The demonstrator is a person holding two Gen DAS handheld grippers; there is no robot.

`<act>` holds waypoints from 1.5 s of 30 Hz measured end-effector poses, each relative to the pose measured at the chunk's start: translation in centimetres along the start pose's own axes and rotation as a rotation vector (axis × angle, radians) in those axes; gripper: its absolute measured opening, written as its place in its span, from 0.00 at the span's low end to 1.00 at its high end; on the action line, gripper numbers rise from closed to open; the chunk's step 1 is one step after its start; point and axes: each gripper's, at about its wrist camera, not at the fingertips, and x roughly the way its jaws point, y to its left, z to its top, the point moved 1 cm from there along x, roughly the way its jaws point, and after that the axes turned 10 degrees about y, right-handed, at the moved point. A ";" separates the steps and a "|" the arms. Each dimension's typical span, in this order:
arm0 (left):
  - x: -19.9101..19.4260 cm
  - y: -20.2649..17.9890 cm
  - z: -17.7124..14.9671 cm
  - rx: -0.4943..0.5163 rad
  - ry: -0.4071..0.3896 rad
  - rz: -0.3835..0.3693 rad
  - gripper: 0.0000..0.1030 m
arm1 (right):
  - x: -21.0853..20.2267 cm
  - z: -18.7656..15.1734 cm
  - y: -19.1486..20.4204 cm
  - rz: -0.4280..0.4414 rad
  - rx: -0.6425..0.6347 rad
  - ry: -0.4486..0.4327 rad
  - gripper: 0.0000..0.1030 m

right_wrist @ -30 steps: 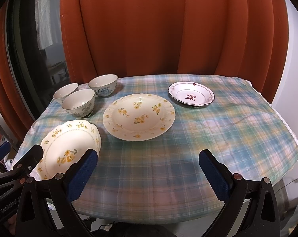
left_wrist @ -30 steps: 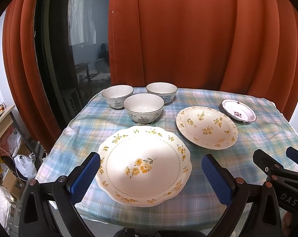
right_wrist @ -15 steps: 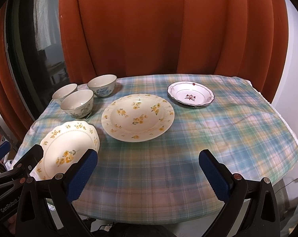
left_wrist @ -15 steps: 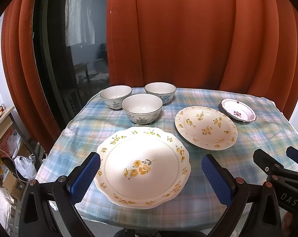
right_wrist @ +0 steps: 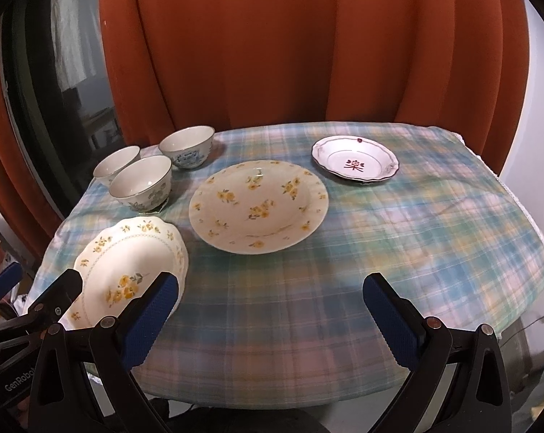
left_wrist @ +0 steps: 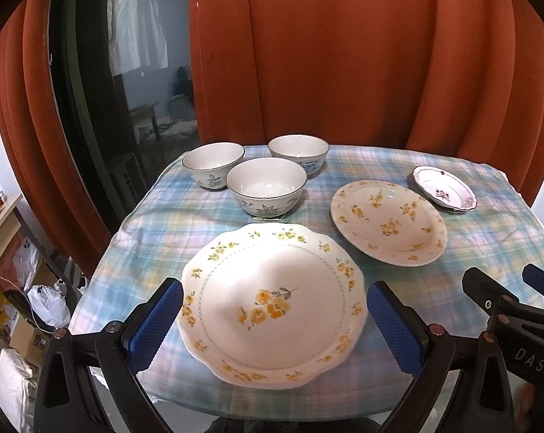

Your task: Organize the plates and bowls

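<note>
On the plaid tablecloth lie a large scalloped yellow-flower plate [left_wrist: 272,306] [right_wrist: 127,270] at the near left, a round yellow-flower plate [left_wrist: 389,222] [right_wrist: 259,205] in the middle and a small red-motif plate [left_wrist: 443,193] [right_wrist: 355,162] at the far right. Three bowls [left_wrist: 266,187] [right_wrist: 142,182] cluster at the far left. My left gripper [left_wrist: 273,328] is open, its blue pads flanking the scalloped plate's near part. My right gripper [right_wrist: 270,317] is open and empty over the cloth at the near edge.
Orange curtains [left_wrist: 344,54] hang right behind the table. A dark window [left_wrist: 127,72] and a shelf with bags [left_wrist: 4,270] are to the left. The tablecloth [right_wrist: 416,234] has bare room on its right half.
Both views have shifted slightly; the left gripper has edged forward, so the scalloped plate sits a little lower between its pads. Nothing on the table has moved.
</note>
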 end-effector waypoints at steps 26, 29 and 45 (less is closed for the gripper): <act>13.3 7.6 3.8 0.098 0.363 -0.003 0.82 | 12.3 3.1 10.4 -0.019 0.018 0.284 0.87; 14.7 7.9 3.3 0.111 0.410 -0.014 0.80 | 13.8 2.5 10.8 -0.014 0.042 0.331 0.83; 16.3 8.4 3.3 0.154 0.483 -0.068 0.65 | 16.6 1.4 12.4 -0.009 0.109 0.429 0.71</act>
